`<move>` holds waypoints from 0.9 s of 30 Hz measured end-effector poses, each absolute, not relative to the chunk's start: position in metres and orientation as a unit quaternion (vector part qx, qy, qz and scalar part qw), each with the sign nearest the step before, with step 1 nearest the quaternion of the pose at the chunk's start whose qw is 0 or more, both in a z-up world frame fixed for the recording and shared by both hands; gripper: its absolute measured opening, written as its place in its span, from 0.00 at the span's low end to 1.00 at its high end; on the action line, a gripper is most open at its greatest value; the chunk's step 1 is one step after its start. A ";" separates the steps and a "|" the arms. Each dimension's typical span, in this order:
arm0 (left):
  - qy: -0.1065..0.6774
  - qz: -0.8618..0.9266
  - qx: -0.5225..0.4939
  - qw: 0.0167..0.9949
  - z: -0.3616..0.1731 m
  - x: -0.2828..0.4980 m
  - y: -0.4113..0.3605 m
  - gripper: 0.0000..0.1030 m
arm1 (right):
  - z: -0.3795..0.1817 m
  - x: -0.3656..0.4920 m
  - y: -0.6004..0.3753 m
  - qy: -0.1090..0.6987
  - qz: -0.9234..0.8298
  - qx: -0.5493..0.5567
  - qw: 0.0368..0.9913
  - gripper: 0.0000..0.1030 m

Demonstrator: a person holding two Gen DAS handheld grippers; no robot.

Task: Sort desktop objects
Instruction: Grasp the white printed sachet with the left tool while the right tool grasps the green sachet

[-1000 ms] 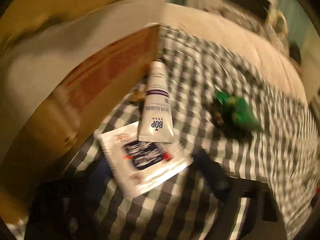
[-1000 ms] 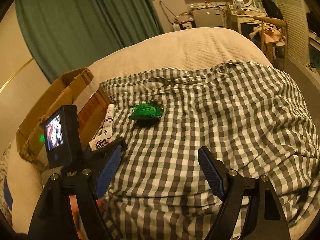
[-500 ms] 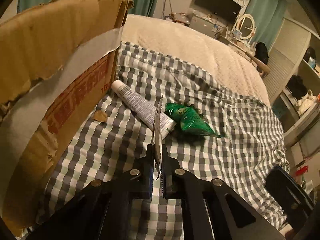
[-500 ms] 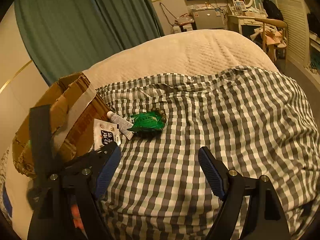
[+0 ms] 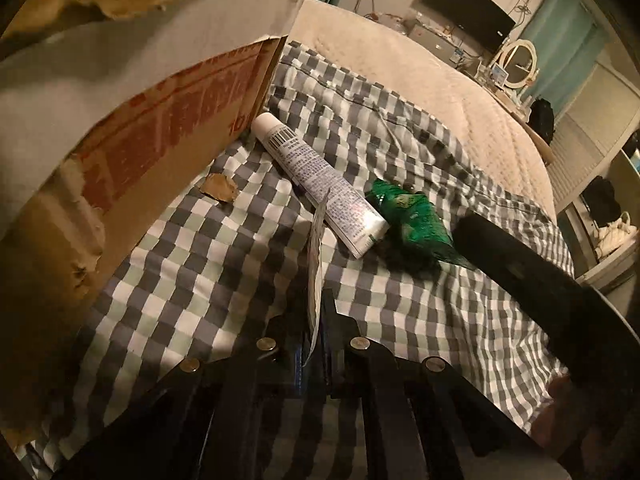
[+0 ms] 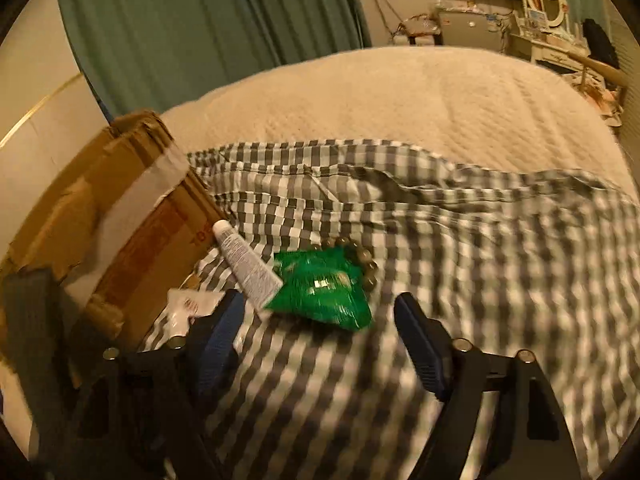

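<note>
My left gripper (image 5: pixel 318 312) is shut on a thin white sachet (image 5: pixel 316 264), held edge-on above the checked cloth (image 5: pixel 192 264). Beyond it lies a white tube (image 5: pixel 316 184) beside the cardboard box (image 5: pixel 160 120), with a green packet (image 5: pixel 412 216) at the tube's flat end. In the right wrist view my right gripper (image 6: pixel 320 320) is open, low over the cloth, with the green packet (image 6: pixel 320 288) just ahead between its fingers. A bead bracelet (image 6: pixel 362 260) sits behind the packet, the white tube (image 6: pixel 246 264) to its left, and the sachet (image 6: pixel 188 306) shows near the left finger.
The cardboard box (image 6: pixel 108 216) with torn flaps stands at the left. A torn scrap of cardboard (image 5: pixel 218 188) lies by its wall. The cream bedspread (image 6: pixel 400 112) stretches behind the checked cloth (image 6: pixel 480 260). Furniture, a mirror and a screen stand at the far wall.
My left gripper closed on the sachet and lifted it off the cloth, and the tube rolled over. My right gripper moved forward and down toward the green packet.
</note>
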State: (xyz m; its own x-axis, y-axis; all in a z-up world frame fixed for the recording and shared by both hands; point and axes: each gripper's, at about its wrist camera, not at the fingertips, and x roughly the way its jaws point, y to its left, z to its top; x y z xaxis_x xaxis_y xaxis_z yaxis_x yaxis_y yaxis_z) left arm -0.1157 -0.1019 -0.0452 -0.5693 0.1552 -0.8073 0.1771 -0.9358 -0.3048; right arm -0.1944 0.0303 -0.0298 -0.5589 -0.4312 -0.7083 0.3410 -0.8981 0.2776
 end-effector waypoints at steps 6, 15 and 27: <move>0.183 -0.871 0.456 0.004 -0.047 -0.116 -0.104 0.06 | -0.054 -0.211 0.021 -0.061 -0.866 0.444 0.222 0.40; 0.182 -0.882 0.434 -0.023 -0.041 -0.113 -0.090 0.06 | -0.020 -0.161 0.082 -0.137 -0.876 0.415 0.203 0.35; 0.141 -0.888 0.426 -0.098 -0.009 -0.067 -0.033 0.06 | 0.005 -0.071 0.130 -0.134 -0.875 0.442 0.146 0.34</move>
State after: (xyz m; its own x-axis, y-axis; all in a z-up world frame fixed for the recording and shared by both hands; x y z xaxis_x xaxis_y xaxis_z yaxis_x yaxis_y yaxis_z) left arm -0.0668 -0.0332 -0.0093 -0.6180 0.2932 -0.7295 -0.0533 -0.9414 -0.3331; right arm -0.0709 0.1297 0.0048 -0.5659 -0.3742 -0.7347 0.1363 -0.9213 0.3642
